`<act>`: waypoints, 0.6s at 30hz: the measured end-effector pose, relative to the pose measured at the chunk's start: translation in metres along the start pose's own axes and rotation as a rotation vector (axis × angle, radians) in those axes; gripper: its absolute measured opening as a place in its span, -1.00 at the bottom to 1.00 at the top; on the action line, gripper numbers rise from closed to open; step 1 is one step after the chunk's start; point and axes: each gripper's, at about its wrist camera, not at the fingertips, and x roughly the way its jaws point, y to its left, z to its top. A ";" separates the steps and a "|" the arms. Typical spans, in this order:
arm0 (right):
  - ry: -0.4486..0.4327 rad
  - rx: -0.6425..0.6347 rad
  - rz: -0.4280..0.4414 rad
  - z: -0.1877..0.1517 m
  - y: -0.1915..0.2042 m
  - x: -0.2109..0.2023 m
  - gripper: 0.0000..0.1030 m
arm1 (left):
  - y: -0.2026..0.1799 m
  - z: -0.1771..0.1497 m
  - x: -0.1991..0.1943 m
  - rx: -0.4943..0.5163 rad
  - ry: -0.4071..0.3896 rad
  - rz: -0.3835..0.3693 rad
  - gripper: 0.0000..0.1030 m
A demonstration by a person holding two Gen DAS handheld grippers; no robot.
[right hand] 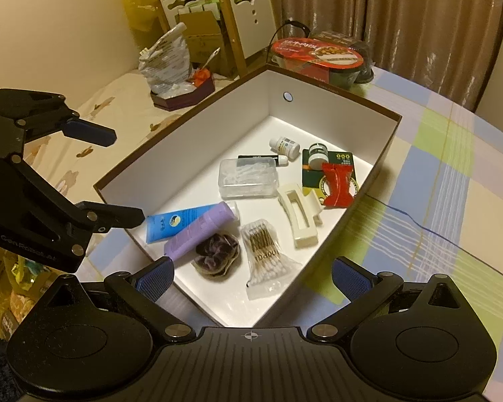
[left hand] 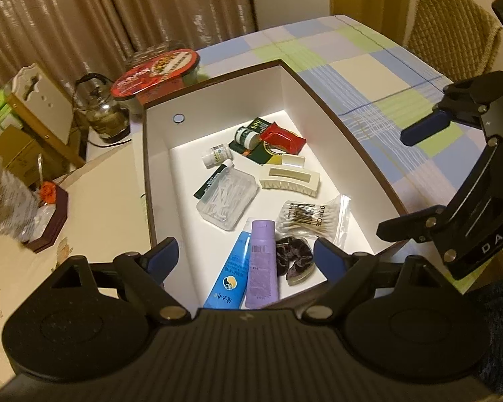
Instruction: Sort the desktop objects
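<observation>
- One white box point(left hand: 218, 107) with a brown rim stands open on a checked tablecloth point(left hand: 369, 77); all the small things lie on its floor.
- Two tubes lie side by side at the near end, touching: one blue tube point(left hand: 233, 268) and one purple tube point(left hand: 261, 261).
- One dark scrunchie point(left hand: 295, 258) lies just beside the purple tube.
- One clear bag of cotton swabs point(left hand: 312, 217) lies next to the scrunchie, towards the middle of the box.
- One cream hair claw point(left hand: 290, 179) sits mid-box, near the right wall.
- One clear plastic case point(left hand: 228, 199) lies to its left.
- Two small bottles lie on their sides at the far end: one white bottle point(left hand: 216, 155) and one green-labelled bottle point(left hand: 246, 135).
- One red packet point(left hand: 281, 139) rests on a dark green card point(left hand: 251, 154).
- One red-lidded bowl point(left hand: 157, 73) stands outside, just behind the box's far wall.
- Two grippers hover over the near edge of the box, both empty: the left gripper point(left hand: 246, 259) has its jaws spread wide, and the right gripper point(right hand: 253, 276) is likewise spread, touching nothing.
</observation>
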 end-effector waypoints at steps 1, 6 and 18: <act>-0.001 -0.002 0.003 -0.001 -0.001 -0.002 0.99 | -0.002 0.000 -0.002 -0.008 -0.002 0.009 0.66; -0.005 -0.023 0.011 -0.005 -0.004 -0.010 0.99 | -0.015 -0.001 -0.014 -0.047 -0.014 0.039 0.72; -0.029 -0.074 0.051 -0.015 -0.014 -0.027 0.99 | -0.039 -0.006 -0.030 -0.137 -0.016 0.096 0.73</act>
